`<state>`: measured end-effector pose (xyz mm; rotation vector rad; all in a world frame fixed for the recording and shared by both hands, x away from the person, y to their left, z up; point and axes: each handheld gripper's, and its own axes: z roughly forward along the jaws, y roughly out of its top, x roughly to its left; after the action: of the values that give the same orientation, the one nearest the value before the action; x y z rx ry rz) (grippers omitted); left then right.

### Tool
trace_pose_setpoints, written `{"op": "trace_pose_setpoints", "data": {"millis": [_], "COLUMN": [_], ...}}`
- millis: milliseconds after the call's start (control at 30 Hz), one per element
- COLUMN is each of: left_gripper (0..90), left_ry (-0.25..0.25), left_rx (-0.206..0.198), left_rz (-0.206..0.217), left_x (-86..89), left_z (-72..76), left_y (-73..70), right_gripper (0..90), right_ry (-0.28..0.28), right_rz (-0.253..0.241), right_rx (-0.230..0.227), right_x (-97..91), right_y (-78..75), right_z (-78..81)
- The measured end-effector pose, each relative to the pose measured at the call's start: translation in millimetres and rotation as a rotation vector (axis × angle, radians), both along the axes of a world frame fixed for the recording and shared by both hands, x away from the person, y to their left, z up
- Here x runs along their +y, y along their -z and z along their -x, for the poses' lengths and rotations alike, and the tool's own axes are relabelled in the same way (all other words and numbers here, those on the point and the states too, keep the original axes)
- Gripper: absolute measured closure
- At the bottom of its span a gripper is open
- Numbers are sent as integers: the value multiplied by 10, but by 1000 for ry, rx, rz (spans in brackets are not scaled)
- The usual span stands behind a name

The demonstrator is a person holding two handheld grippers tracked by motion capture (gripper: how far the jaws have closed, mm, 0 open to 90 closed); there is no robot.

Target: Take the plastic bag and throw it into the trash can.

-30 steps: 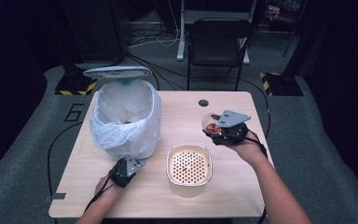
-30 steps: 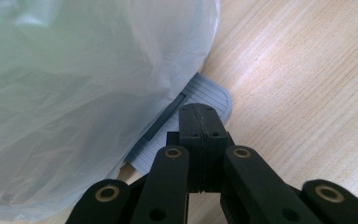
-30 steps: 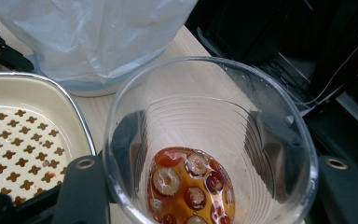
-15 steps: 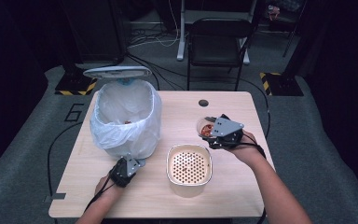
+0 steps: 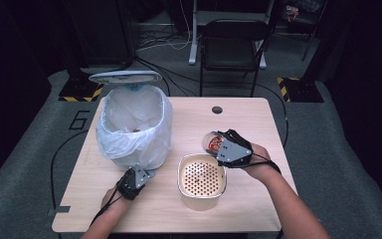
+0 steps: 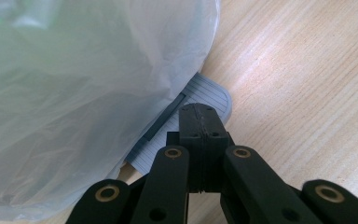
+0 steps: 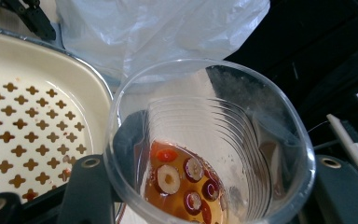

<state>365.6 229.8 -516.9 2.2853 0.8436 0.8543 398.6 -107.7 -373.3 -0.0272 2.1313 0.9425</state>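
The cup (image 7: 209, 144), clamped in the right gripper's (image 5: 227, 147) just-tightened jaws, overhangs the strainer's rim (image 5: 181, 172); left jaws closed.

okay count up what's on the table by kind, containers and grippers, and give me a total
Bin lined with a white bag: 1
Cream strainer pot with a perforated insert: 1
Clear plastic cup with reddish liquid and fruit pieces: 1
Left gripper, jaws shut: 1
Right gripper, clamped on the cup: 1
Total: 5
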Motion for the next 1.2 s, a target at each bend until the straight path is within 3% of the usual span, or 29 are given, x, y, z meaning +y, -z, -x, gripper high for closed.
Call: {"op": "trace_pose_setpoints", "data": {"millis": [300,700,900,1200], "left_gripper": [900,900,900,900], "left_ry": [-1,3,4,2], "left_rx": [0,6,6,6], "left_rz": [-1,-3,-4,-3], "left_x": [-2,-1,-2,-4], "left_z": [1,1,0,2], "left_y": [0,-4,-4,-3], "right_gripper": [437,444,449,463], "right_ry": [-19,-32,-41,-82], "right_rz": [43,175,318,516], "right_rx": [-73,-210,-317,-426], "right_x": [15,103,187,296], "right_y": [51,122,188,254], "right_z": [81,229,305,387]}}
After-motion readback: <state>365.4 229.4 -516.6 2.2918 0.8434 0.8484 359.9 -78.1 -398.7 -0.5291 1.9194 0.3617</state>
